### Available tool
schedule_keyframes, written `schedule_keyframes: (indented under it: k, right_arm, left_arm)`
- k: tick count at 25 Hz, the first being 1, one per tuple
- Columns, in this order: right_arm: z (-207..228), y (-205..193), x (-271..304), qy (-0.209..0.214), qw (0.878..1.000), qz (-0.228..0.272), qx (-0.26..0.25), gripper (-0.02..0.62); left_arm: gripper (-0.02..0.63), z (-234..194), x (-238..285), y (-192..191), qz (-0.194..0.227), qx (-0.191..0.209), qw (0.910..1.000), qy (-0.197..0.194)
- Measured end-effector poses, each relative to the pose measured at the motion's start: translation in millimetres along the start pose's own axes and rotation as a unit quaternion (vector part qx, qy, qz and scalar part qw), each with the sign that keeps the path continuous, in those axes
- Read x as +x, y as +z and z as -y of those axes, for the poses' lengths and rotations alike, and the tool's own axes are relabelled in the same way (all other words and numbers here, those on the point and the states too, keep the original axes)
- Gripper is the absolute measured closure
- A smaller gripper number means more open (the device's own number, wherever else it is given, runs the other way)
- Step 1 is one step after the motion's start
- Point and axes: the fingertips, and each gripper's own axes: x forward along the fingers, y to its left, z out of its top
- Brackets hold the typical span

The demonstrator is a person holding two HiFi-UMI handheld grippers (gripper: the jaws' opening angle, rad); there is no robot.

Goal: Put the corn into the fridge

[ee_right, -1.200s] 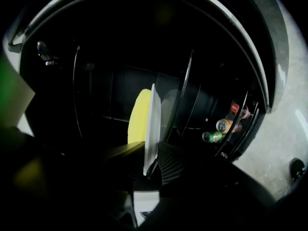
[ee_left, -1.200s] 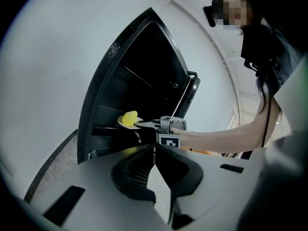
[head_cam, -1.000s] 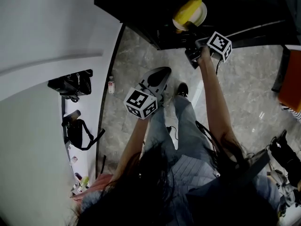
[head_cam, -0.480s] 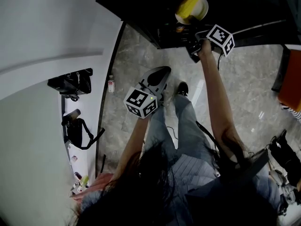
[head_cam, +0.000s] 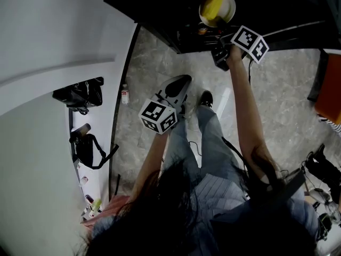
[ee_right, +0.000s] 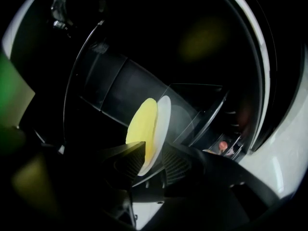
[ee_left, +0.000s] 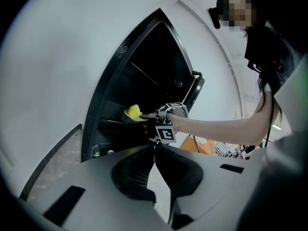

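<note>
Your right gripper (ee_right: pixel 153 163) was stretched out into the dark open fridge (ee_left: pixel 110 81). Its jaws were opening with the rim of the white plate (head_cam: pixel 230 7) between them, and the pads did not seem to pinch it. The corn (head_cam: pixel 214 5) lay on that plate, inside the fridge and just ahead of the jaws. Your left gripper (ee_left: pixel 155 150) hung well back over the floor (head_cam: pixel 287 100), its jaws clenched on nothing.

The main danger was letting go before the plate was fully borne by a shelf. No view showed clearly that its underside was seated. In the right gripper view the plate looked slanted and edge-on, though that may have been the camera's own lean. If it was tipped or only half on the glass shelf (ee_right: pixel 192 105), the released rim could have dropped. The corn, loose on a shallow plate, would then have rolled off into the fridge or out onto the floor.

A second risk lay in pulling back. With the rim between barely parted jaws, a pad could have snagged it and dragged the plate toward the front edge. You would have done well to open wider and back out straight along the jaws. The plate also seemed near the front of the fridge, so a closing door might have struck it.
</note>
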Motion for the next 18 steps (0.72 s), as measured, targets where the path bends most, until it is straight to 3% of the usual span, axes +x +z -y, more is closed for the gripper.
schedule_keyframes:
  k: [7,12,18]
  right_arm:
    - [-1.1,0.7,-8.8,-0.012,1.000,-0.004,-0.028,0.461]
    - [5.5,1.5,-10.7,-0.049,0.997,0.004,-0.057,0.413]
    - [13.2,-4.5,-26.7,-0.067,0.997,0.011,-0.039,0.393]
  left_arm:
    - [0.592,2.1,-1.1,1.0,-0.002,0.007,1.0000,0.001]
    - [0.592,-7.0,-3.6,-3.0,-0.007,0.002,1.0000,0.004]
    - [0.592,-1.0,-5.0,-3.5,-0.011,0.004,0.9999,-0.005]
